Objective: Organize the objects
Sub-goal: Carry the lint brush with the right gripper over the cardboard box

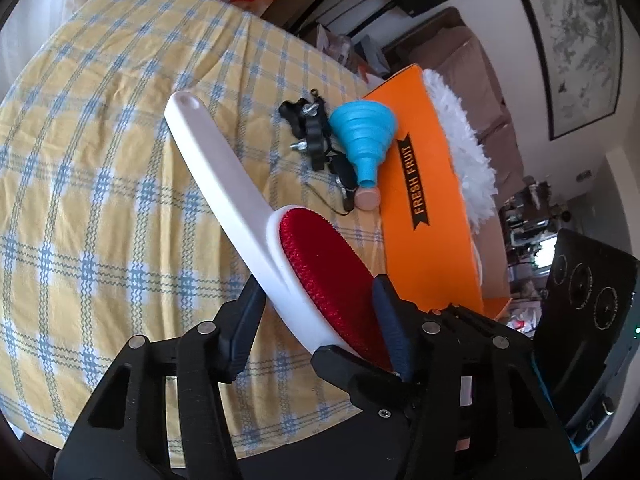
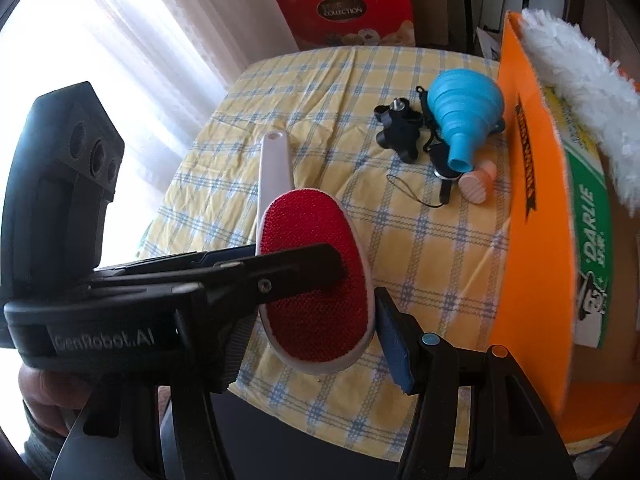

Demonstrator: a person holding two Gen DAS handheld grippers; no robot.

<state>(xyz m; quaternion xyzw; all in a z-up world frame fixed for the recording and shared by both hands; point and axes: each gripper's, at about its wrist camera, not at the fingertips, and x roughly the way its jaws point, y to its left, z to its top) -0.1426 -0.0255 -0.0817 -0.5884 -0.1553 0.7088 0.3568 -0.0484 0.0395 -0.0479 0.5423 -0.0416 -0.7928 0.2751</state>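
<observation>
- Two items look already put away: a white fluffy duster point(image 1: 460, 128) sticks out of the orange box point(image 1: 424, 184), and the right wrist view shows a green toothpaste pack point(image 2: 592, 240) inside it.
- One item is in hand: the lint brush point(image 1: 224, 184) is lifted off the desk point(image 1: 100, 160), tilted, with its white handle pointing away over the checked cloth and its red pad facing up.
- Both tools are on the brush head at once, which I read as a handover or a re-grip.
- The left gripper point(image 1: 320, 292) has one finger laid on the red face and the other against the white back, so it appears clamped on the head.
- The right gripper point(image 2: 312, 312) has its fingers pressed to the two side edges of the same head.
- Four things are left on the cloth, bunched just beside the box wall: a blue funnel point(image 1: 360, 132) lying on its side, a black knob with screws point(image 1: 308, 128), a small black piece with a cord point(image 1: 344, 176) and a pale wooden peg point(image 1: 368, 198).
- My estimate is that the job is under halfway done. The brush has yet to reach the box, and the cluster has not been touched.
- What else lies deeper in the box cannot be seen.
</observation>
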